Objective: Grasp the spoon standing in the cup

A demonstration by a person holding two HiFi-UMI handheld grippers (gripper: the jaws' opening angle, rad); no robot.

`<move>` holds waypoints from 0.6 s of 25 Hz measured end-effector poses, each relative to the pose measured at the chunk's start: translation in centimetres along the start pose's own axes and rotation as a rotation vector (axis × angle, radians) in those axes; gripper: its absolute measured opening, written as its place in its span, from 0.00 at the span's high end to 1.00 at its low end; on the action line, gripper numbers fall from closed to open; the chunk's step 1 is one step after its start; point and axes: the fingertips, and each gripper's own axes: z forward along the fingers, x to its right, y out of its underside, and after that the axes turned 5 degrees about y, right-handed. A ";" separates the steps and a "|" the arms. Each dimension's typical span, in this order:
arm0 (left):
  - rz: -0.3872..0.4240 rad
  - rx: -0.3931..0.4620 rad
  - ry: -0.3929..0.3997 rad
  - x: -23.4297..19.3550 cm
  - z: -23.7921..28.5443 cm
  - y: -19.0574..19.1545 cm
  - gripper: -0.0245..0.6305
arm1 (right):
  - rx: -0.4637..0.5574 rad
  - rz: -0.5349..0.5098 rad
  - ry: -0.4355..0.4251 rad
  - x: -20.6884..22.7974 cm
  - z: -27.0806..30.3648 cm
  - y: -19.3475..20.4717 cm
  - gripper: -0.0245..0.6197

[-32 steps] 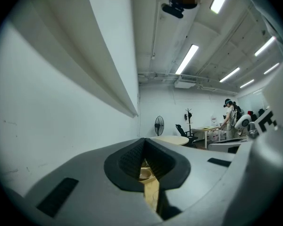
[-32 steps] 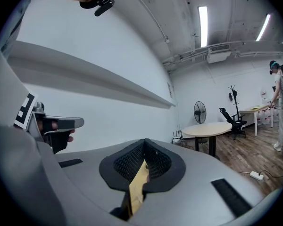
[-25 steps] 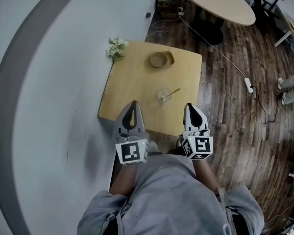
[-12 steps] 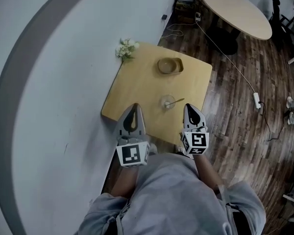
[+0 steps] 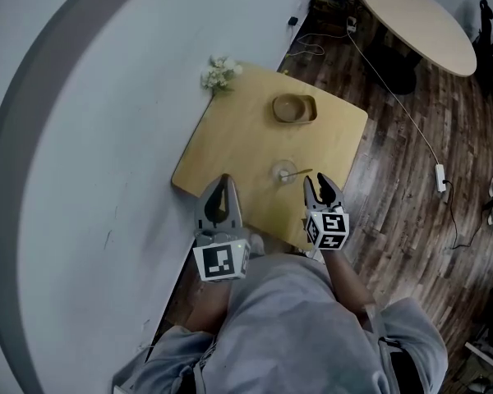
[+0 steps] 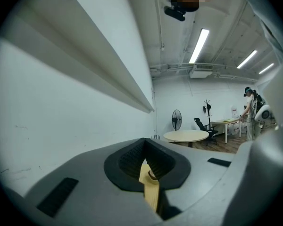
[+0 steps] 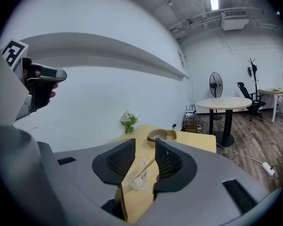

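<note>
One wooden bench (image 5: 230, 150) beside a white wall (image 5: 82, 138), on a plank floor (image 5: 411, 195). One spoon (image 5: 300, 172) leans in one, perhaps glass, cup (image 5: 283, 171) near the front edge, with one bowl (image 5: 293, 108) beyond. Left tongs (image 5: 223, 180) clenched, empty. Right tongs (image 5: 317, 180) just opening, nothing between them.

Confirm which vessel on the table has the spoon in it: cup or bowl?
The clear cup, the one nearer the right gripper; the spoon handle leans out over its rim. The tan bowl farther back shows no spoon.

No legible text, only square marker patterns
</note>
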 end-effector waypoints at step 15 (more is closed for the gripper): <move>0.022 -0.051 -0.105 -1.6 -0.5 0.5 0.96 | -0.147 0.054 -0.027 1.6 3.5 4.3 0.77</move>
